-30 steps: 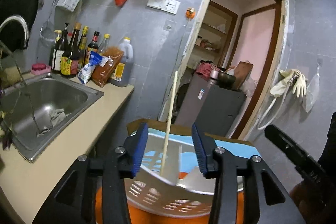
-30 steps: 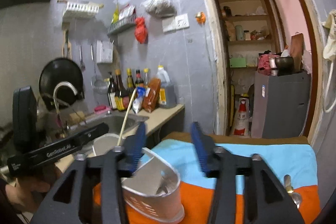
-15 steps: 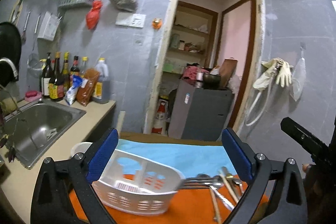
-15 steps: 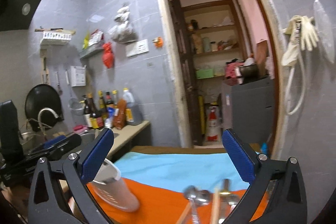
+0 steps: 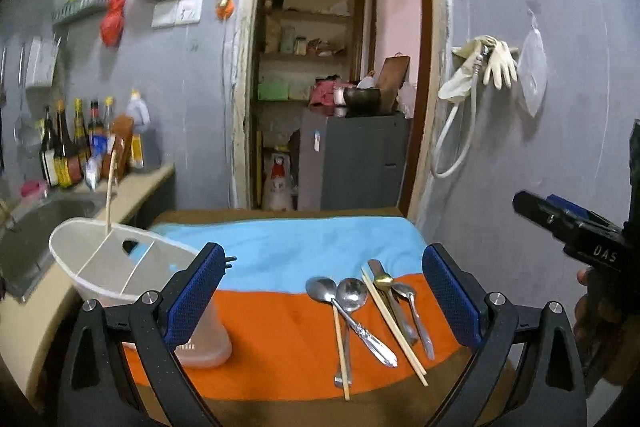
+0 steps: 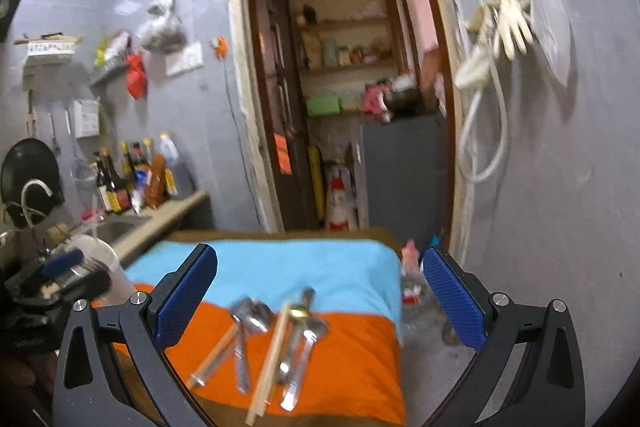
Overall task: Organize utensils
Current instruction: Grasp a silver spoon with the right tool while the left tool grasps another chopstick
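A white plastic utensil caddy [image 5: 120, 267] stands at the left of the orange and blue cloth [image 5: 288, 339] with one wooden chopstick [image 5: 109, 191] upright in it. Several spoons [image 5: 352, 297] and loose chopsticks [image 5: 394, 323] lie on the orange part at the right. My left gripper [image 5: 320, 295] is wide open and empty above the cloth. My right gripper [image 6: 320, 301] is wide open and empty above the blurred utensils [image 6: 276, 339]. The caddy [image 6: 96, 259] shows at the left of the right wrist view behind the other gripper.
A steel sink [image 5: 36, 231] and a counter with sauce bottles [image 5: 80, 143] lie to the left. A doorway with a grey cabinet [image 5: 352, 163] is behind the table. Rubber gloves and a hose [image 5: 476, 71] hang on the right wall. A small bottle [image 6: 412, 275] stands past the table's right edge.
Both grippers opened wide and drew back from the caddy. The left one let go of the chopstick, which now stands in the caddy. Both views swung right, bringing the spoons into view.
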